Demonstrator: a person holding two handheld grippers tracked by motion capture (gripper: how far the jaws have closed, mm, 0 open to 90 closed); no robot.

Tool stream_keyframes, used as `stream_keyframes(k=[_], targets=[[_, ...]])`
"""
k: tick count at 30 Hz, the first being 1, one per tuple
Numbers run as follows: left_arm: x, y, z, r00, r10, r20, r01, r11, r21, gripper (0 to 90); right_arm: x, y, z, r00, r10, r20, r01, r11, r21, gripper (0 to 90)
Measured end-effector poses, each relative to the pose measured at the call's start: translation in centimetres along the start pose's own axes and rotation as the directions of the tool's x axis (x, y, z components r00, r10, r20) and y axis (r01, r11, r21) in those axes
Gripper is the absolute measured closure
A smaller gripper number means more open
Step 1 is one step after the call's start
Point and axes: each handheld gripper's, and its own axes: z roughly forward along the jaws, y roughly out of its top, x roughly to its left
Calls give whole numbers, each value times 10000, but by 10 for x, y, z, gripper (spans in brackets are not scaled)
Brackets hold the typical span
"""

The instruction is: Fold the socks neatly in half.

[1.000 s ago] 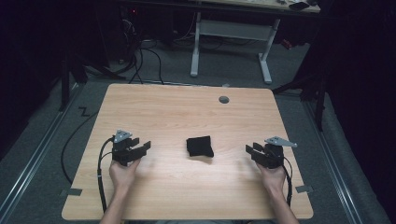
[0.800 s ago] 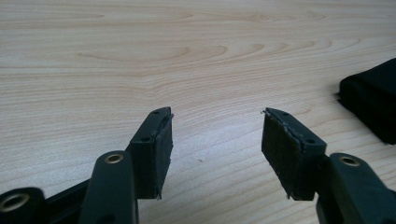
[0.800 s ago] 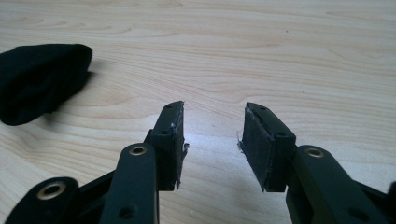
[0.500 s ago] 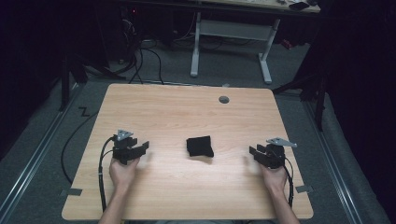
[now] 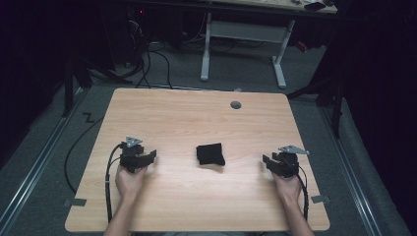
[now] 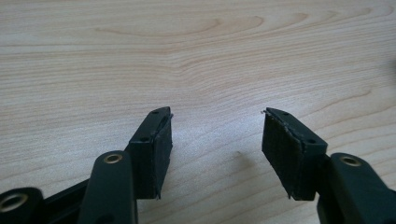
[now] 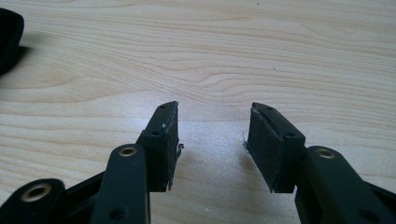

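Note:
A small black folded cloth (image 5: 210, 154) lies near the middle of the wooden table (image 5: 196, 113). My left gripper (image 5: 142, 158) rests at the left of the cloth, held in a hand, jaws apart over bare wood (image 6: 217, 135). My right gripper (image 5: 273, 162) sits at the right of the cloth; its jaws have just been opening and stand apart with nothing between them (image 7: 212, 135). In the right gripper view the cloth's edge (image 7: 9, 37) shows at the far left.
A grey round cable port (image 5: 236, 104) sits near the table's far edge. Black cables (image 5: 74, 147) run on the floor at the left. A white-legged desk (image 5: 241, 34) stands behind the table.
The right gripper's jaws have spread a little wider. Both hands and the cloth stay where they were.

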Motion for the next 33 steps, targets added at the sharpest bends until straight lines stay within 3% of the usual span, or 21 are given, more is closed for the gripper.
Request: stream_keyframes(k=[15, 22, 25, 28, 33], targets=[[-1, -1, 2, 9993, 191, -326, -189, 9998, 66, 422, -1, -3, 6, 9991, -144, 399, 137, 9998, 169, 480], [-4, -3, 5, 9978, 458, -472, -463, 9989, -97, 400, 3, -4, 7, 9969, -472, 636, 457, 9987, 238, 436], [-8, -4, 5, 9967, 509, -629, -514, 9987, -68, 376, 2, -4, 7, 9970, -415, 655, 399, 9989, 258, 409], [-12, -4, 6, 9929, 874, -803, -871, 9962, 66, 349, 3, -5, 7, 9969, -406, 672, 389, 9989, 275, 393], [-13, -4, 6, 9927, 890, -813, -885, 9960, 95, 332, 3, -5, 6, 9968, -407, 687, 389, 9989, 271, 387]])
